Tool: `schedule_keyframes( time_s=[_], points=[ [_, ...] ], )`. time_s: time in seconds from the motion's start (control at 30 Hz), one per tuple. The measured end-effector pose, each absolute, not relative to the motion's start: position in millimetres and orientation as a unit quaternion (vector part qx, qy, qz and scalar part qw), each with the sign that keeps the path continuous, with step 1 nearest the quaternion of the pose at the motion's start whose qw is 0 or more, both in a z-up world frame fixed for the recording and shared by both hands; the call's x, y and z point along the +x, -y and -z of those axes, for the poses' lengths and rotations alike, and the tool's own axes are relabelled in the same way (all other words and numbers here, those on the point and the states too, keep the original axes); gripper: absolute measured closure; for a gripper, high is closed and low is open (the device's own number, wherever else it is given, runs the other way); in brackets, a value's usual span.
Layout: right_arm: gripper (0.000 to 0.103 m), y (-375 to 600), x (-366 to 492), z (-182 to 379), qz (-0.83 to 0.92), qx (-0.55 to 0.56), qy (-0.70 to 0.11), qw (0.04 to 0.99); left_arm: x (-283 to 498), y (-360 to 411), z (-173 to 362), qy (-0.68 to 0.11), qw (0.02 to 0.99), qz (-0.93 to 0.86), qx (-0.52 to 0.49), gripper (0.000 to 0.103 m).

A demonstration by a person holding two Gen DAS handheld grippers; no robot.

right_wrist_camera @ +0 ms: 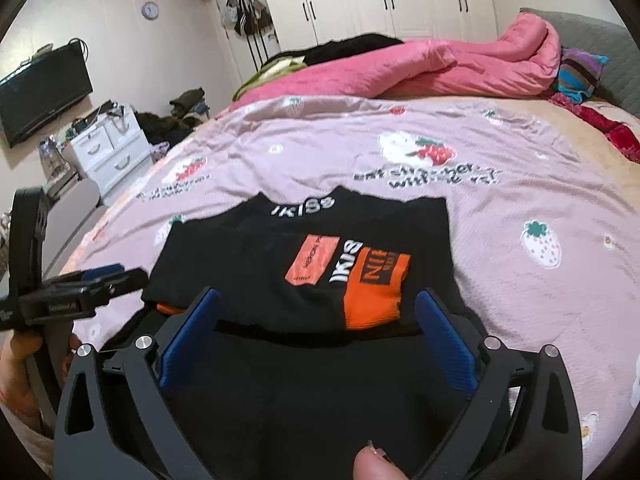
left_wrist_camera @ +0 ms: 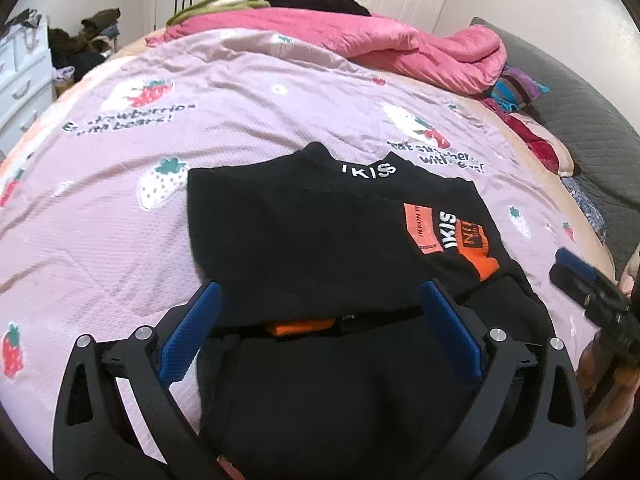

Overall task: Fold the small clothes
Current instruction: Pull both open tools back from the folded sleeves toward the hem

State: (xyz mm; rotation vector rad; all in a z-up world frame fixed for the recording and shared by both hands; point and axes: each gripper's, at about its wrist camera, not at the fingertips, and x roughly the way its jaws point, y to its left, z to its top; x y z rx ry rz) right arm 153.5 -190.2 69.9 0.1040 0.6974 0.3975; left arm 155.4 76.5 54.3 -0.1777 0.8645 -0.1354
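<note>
A small black garment [left_wrist_camera: 304,240] with orange patches and white lettering lies partly folded on a pink strawberry-print bedspread [left_wrist_camera: 240,128]. Its collar points away from the cameras, toward a crumpled pink quilt [left_wrist_camera: 400,44] heaped at the far side of the bedspread.

In the left wrist view, the left gripper [left_wrist_camera: 320,300] hangs over the near half of the garment with its blue fingers [left_wrist_camera: 192,336] spread wide, one on each side of a fold edge, gripping nothing. The left finger sits at the garment's left border, where black cloth meets the bedspread. The right gripper [left_wrist_camera: 576,276] shows at the garment's right edge, just beside the cloth.

In the right wrist view, the right gripper [right_wrist_camera: 320,304] also has its jaws spread wide and empty, straddling the garment's near fold below the orange patch. The left gripper [right_wrist_camera: 100,276] appears side-on by the garment's left corner. A fingertip [right_wrist_camera: 376,464] shows at the bottom edge.
</note>
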Motion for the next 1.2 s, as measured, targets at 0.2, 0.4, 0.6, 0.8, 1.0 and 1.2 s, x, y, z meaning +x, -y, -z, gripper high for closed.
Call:
schedule_keyframes(
  time_s=[0.2,0.4,0.6,0.8,1.0,1.2],
  points=[
    [0.005,203,141,-82,-0.194,0.062,-0.319,0.926,131,-87,-58,-0.406,0.907,0.064,-0.089,0.010],
    [0.005,211,132,-83,-0.188,0.060,-0.315,0.928,116,-96,-59,-0.398,0.911,0.053,-0.089,0.010],
    [0.005,217,124,-73,-0.177,0.047,-0.324,0.928,103,-99,-49,-0.406,0.910,0.045,-0.078,0.010],
    [0.005,224,118,-60,-0.173,0.049,-0.340,0.923,93,-99,-38,-0.418,0.905,0.041,-0.068,0.009],
    [0.005,233,109,-52,-0.167,0.052,-0.350,0.920,82,-98,-29,-0.425,0.902,0.038,-0.063,0.010],
    [0.005,238,101,-45,-0.163,0.053,-0.360,0.917,72,-99,-27,-0.428,0.901,0.036,-0.069,0.009]
  ],
)
